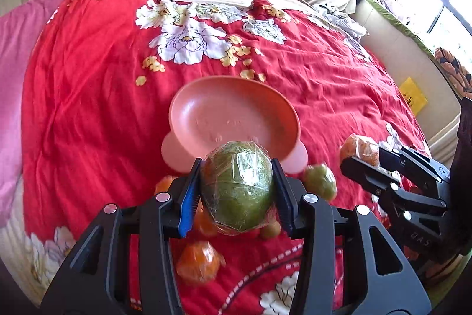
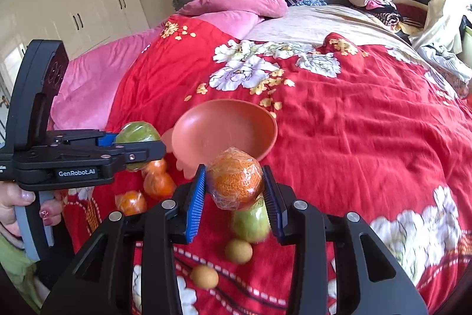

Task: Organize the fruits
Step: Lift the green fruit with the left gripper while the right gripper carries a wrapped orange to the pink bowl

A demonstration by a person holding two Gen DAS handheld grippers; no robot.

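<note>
Two grippers are each clamped on a wrapped fruit above a red flowered bedspread. The left gripper holds a large green fruit in clear film, squeezed between its blue-padded finger and its black-padded finger. The right gripper holds an orange in clear film between its two blue-padded fingers.

Directly ahead of both sets of fingertips sits a pink bowl, tilted on a pale pink foot; no fruit shows in its visible interior. In the left wrist view the green fruit overlaps the bowl's near rim. In the right wrist view the orange sits just at the bowl's near edge.

Below the left gripper lie several loose fruits on the bedspread: a wrapped orange beneath its fingers and a small green fruit to the right of them. Below the right gripper lie a green apple and two small round tan fruits, with three wrapped oranges to the left, under the left gripper.

A hand with painted nails grips the left gripper's handle.
</note>
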